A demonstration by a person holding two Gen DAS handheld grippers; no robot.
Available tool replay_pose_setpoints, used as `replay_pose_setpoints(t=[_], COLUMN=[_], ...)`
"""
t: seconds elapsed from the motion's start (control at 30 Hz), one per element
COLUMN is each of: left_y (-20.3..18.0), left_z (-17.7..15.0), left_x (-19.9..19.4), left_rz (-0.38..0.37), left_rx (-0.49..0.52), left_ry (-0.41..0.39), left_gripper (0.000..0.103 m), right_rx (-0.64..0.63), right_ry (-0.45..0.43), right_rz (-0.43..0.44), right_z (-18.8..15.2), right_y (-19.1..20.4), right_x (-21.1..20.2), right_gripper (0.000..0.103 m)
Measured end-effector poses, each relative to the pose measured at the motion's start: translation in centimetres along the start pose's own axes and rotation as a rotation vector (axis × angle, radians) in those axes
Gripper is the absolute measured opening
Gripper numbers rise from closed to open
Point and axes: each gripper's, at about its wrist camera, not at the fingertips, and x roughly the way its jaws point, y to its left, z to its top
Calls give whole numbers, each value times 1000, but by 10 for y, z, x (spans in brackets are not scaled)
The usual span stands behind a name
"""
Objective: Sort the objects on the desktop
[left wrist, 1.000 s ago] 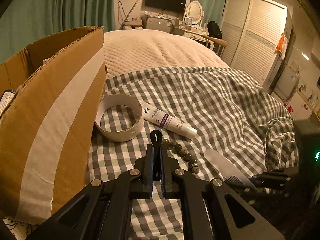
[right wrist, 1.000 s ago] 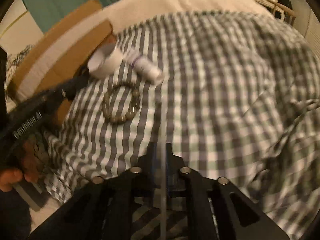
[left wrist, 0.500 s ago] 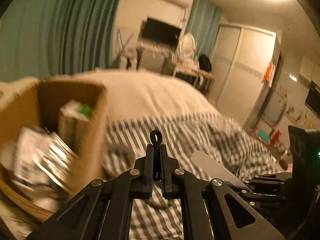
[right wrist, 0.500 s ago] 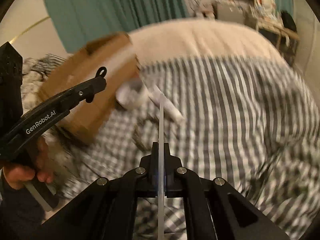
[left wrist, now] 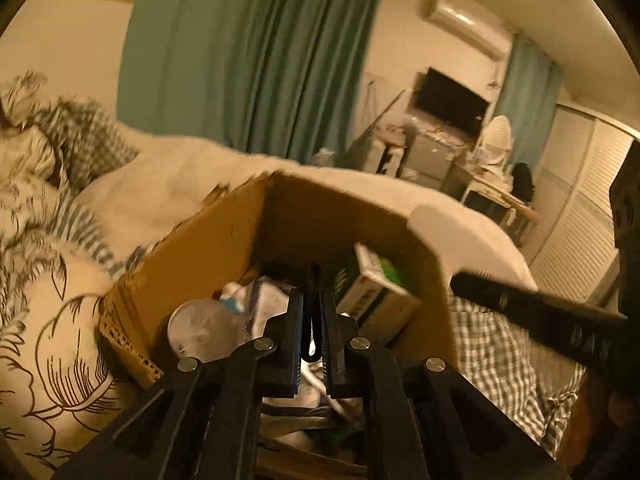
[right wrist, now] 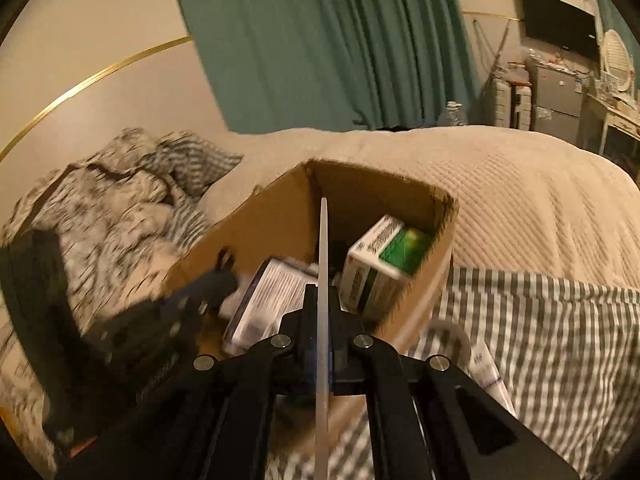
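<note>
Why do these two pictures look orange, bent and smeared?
Left wrist view: warm lamp light, fisheye bending the curtain, the pillow smeared by motion. Right wrist view: same tint, left tongs blurred, cardboard box fairly sharp.

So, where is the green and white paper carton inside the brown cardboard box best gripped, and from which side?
Probably its raised upper end, from above: the green and white paper carton leans tilted by the right wall of the brown cardboard box, with that end free and the lower end sunk among other packets.

Matte black left tool [left wrist: 312,320], matte black right tool [right wrist: 322,320], silver round screws
</note>
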Motion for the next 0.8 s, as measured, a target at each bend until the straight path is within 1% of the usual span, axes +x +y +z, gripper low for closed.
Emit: replay_pose_setpoints(t=[0.03,0.07,0.1,0.13,0.17,0.2,0.27,0.33,0.43,0.5,0.53,0.57,0.63,0.73,0.77,0.8], left_y=[0,0,0,0,0,-2,-3,-6,-25,-50,-66,-79,-107,-147,-158,-166], left_z=[-1,-2,-3,-5,-8,-8,-8,-6,-9,-17,-25,-31,-48,-82,-95,-104], left_x=[4,8,8,6,2,0,-6,-12,-22,-32,-36,-39,-41,-33,-28,-22], left_rz=[1,0,-4,-12,-20,-19,2,19,26,-35,-96,-132,-206,-317,-330,-324], left_rx=[-4,-10,-16,-25,-32,-29,-13,5,58,97,121,136,173,288,329,352], left_ry=[14,21,25,24,17,12,-5,-22,-76,-96,-101,-97,-73,-9,11,31], left_gripper=[29,42,69,86,93,98,99,99,99,99,101,103,103,103,103,103], right_rx=[7,23,40,54,64,80,87,91,88,79,74,73,88,112,112,112], right_ry=[-3,-6,-11,-20,-35,-79,-127,-148,-198,-239,-255,-264,-269,-229,-210,-191], right_rz=[-11,-18,-18,-19,-21,-23,-24,-48,-87,-145,-177,-210,-270,-323,-337,-357], right_z=[1,4,6,9,10,9,8,8,-3,-17,-28,-38,-58,-87,-93,-99], right_y=[2,1,0,-1,-3,-5,-11,-19,-34,-47,-55,-62,-80,-109,-117,-125], right_x=[2,7,9,9,7,-1,-15,-28,-64,-93,-109,-123,-147,-166,-166,-165], right_gripper=[2,4,22,60,76,83,83,83,83,83,83,83,83,83,83,83])
